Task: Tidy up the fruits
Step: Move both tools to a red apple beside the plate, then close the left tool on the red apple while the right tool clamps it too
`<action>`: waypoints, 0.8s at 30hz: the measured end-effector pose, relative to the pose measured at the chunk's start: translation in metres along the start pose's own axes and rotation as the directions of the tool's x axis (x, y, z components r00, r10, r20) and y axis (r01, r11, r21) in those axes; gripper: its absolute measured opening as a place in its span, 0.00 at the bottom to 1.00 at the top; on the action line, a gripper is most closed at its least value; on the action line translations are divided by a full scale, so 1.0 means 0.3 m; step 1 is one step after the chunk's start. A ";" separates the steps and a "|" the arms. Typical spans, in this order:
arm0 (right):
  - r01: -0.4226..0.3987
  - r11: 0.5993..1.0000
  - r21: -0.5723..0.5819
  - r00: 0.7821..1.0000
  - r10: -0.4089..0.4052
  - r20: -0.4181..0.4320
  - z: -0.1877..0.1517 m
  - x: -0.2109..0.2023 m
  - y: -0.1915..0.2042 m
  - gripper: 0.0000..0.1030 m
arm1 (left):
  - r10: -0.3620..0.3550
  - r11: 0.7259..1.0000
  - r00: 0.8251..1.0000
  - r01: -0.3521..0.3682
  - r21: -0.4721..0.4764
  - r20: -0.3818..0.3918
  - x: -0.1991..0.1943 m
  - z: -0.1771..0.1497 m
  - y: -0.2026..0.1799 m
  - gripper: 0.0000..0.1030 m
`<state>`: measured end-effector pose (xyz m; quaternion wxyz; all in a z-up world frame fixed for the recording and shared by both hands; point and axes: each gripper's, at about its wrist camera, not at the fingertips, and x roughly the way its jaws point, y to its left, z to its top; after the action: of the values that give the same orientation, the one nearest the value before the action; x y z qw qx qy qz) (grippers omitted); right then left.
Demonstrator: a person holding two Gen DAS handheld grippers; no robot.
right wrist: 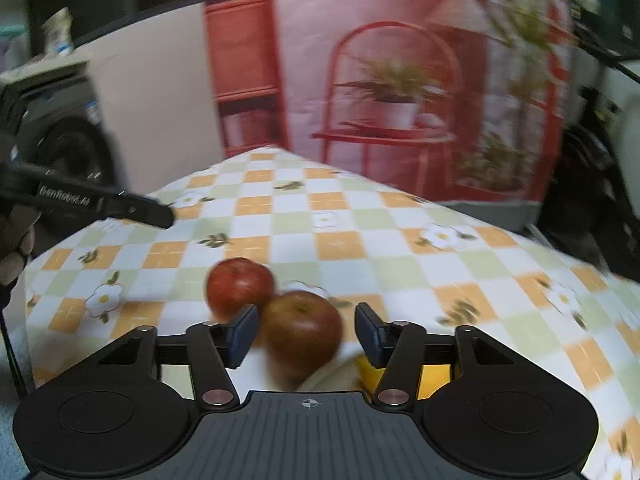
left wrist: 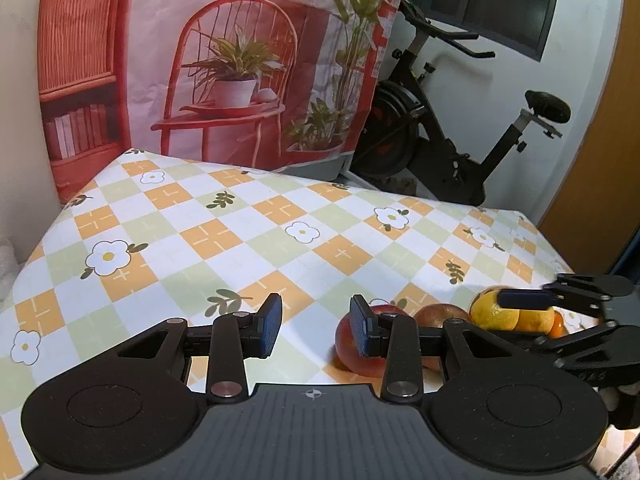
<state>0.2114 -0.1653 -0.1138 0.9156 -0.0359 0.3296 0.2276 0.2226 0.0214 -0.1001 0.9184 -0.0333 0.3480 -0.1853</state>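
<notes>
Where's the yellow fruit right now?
In the left wrist view the yellow fruit sits at the table's near right, beside two red apples, with the right gripper over it.

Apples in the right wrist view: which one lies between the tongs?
The darker, brownish-red apple, nearest the camera; the brighter red apple sits farther back, to its left.

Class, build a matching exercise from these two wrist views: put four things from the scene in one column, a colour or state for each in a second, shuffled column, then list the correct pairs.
Column A
1. left gripper
2. apples
3. citrus fruit
4. tablecloth

Column B
a. yellow
b. checked, with white flowers
c. dark red
d. jaws apart, nothing between them

Pairs: 1-d, 2-c, 3-a, 4-b
</notes>
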 end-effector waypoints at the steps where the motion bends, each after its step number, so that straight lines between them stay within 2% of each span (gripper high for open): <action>1: -0.018 1.000 -0.025 1.000 0.018 -0.009 0.015 0.024 0.016 0.53 | -0.014 1.000 1.000 0.014 -0.008 -0.001 0.002 -0.004 0.008 0.38; 10: -0.130 0.971 -0.200 0.988 0.109 -0.113 0.091 0.206 0.113 0.58 | -0.107 0.990 0.994 0.103 -0.098 -0.032 0.074 -0.019 0.065 0.38; 19: -0.179 0.961 -0.213 0.975 0.145 -0.168 0.089 0.287 0.125 0.58 | -0.208 0.969 0.975 0.195 -0.153 -0.075 0.179 -0.020 0.059 0.38; 24: -0.185 0.952 -0.244 0.972 0.140 -0.189 0.088 0.314 0.134 0.58 | -0.236 0.961 0.967 0.217 -0.173 -0.094 0.211 -0.026 0.060 0.38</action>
<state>0.2732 -0.0867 -0.1481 0.8497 -0.1477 0.3753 0.3398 0.2669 0.0156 -0.1491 0.8642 -0.1364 0.4073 -0.2621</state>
